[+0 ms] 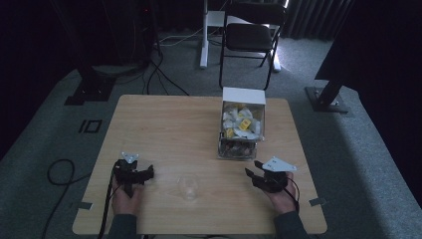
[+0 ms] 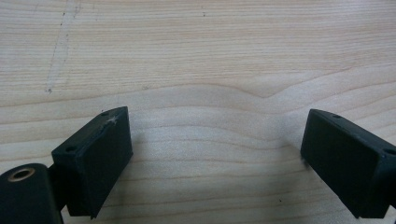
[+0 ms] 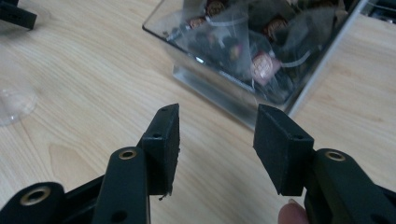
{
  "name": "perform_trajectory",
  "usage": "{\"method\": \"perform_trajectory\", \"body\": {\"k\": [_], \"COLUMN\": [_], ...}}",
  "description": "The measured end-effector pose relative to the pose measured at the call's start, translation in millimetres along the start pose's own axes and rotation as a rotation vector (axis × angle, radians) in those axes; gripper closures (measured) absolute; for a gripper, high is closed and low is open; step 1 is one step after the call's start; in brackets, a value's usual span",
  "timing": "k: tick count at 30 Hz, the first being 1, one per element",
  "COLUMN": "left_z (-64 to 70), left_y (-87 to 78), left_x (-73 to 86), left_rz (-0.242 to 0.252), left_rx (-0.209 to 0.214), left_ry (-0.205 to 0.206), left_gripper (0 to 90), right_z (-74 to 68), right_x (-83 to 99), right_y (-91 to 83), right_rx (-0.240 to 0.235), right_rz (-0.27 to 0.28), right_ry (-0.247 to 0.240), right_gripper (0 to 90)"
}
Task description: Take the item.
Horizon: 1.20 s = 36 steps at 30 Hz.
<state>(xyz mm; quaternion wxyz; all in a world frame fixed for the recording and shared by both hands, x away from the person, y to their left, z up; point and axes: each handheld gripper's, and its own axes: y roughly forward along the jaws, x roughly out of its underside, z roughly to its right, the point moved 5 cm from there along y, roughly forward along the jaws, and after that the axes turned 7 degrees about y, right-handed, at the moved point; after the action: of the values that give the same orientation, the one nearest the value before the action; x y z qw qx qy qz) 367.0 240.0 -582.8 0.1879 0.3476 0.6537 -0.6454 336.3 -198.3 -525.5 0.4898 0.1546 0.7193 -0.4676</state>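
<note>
Sachets in the clear box [image 3: 261,56] are lying just ahead of your right gripper [image 3: 215,140], jaws gaping empty; your left gripper [image 2: 215,158], likewise spread, is facing bare desk [image 2: 196,56].

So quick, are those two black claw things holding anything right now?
Left gripper: open, empty, over the bare light wooden table.
Right gripper: open, empty, pointing at the clear plastic box of tea bags.

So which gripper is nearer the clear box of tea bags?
Right. The right gripper sits just below the clear box, jaws open toward it; the left gripper rests far off to its left.
</note>
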Motion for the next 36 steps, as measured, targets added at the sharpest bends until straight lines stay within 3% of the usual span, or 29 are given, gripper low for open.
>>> {"method": "perform_trajectory", "body": {"k": [17, 24, 26, 36], "left_z": [-0.1, -0.1, -0.1, 0.0], "left_y": [-0.1, -0.1, -0.1, -0.1], "left_x": [0.1, 0.1, 0.1, 0.1], "left_rz": [-0.002, -0.001, -0.001, -0.001], "left_rx": [0.0, 0.0, 0.0, 0.0], "left_ry": [0.002, 0.001, 0.001, 0.001], "left_gripper": [9.4, 9.4, 9.4, 9.4], "right_z": [-6.1, -7.7, -9.0, -15.7], "right_x": [-24.8, -25.7, -24.8, -22.5], "right_y": [27.1, 37.8, 37.7, 29.0], "right_rx": [0.013, 0.019, 0.029, -0.022], "right_rz": [0.021, -0.026, -0.029, -0.057], "right_ry": [-0.029, -0.061, -0.075, -0.107], "right_gripper": [48.0, 49.1, 51.3, 54.1]}}
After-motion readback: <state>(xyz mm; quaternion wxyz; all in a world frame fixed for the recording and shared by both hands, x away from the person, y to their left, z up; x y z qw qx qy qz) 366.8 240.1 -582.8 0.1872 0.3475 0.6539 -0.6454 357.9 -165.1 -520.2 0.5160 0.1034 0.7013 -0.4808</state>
